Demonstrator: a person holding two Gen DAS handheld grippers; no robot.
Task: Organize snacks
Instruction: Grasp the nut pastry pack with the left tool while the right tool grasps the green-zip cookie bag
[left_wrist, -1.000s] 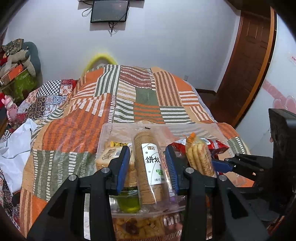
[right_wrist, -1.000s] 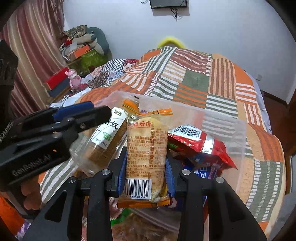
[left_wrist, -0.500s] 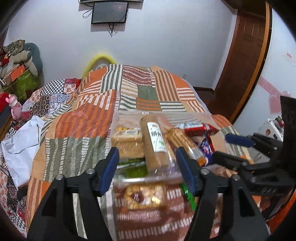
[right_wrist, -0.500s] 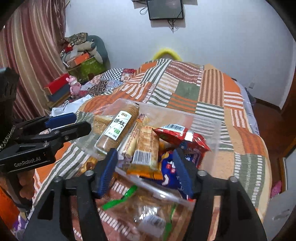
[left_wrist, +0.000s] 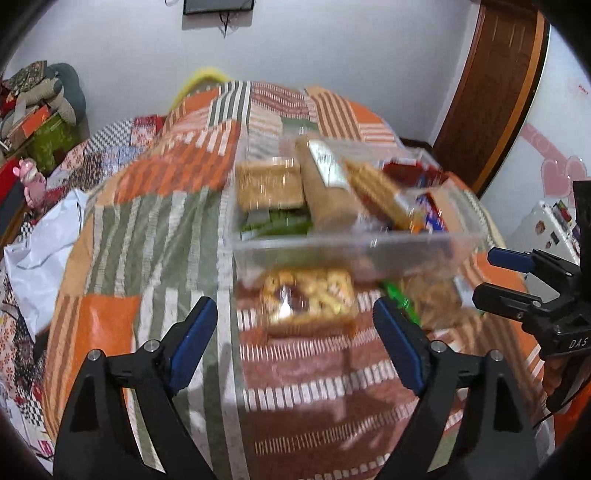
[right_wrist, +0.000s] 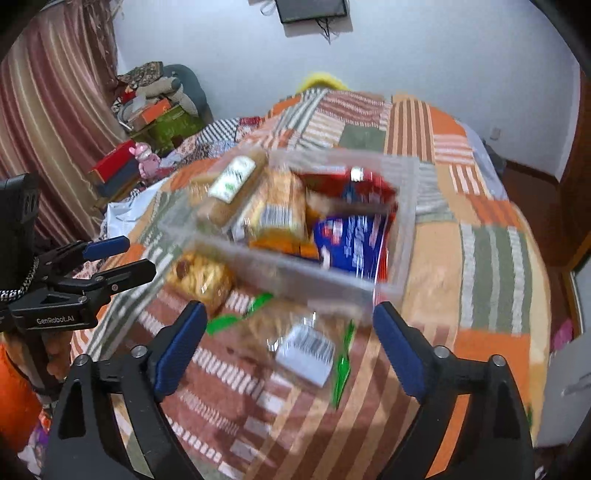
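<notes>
Step in hand: between picks, as judged; both grippers empty, short of the snacks.
Left gripper (left_wrist: 295, 345): fingers spread wide, nothing held; aimed toward nut-bar pack (left_wrist: 308, 301).
Right gripper (right_wrist: 290, 350): fingers spread wide, nothing held; hangs over clear pack w/ green ends (right_wrist: 306, 349).
Bin (right_wrist: 295, 264): clear plastic, on bed quilt (right_wrist: 495, 258); holds biscuit roll (right_wrist: 231, 184), cracker pack (right_wrist: 279, 216), red and blue bags.
Loose snacks: two packs on quilt, just outside bin's near wall.
Next move (judged): one loose pack to be straddled, fingers closed on it, then lifted over near wall into bin.
Caution: frames blurred; pack edges not fixed exactly.
</notes>
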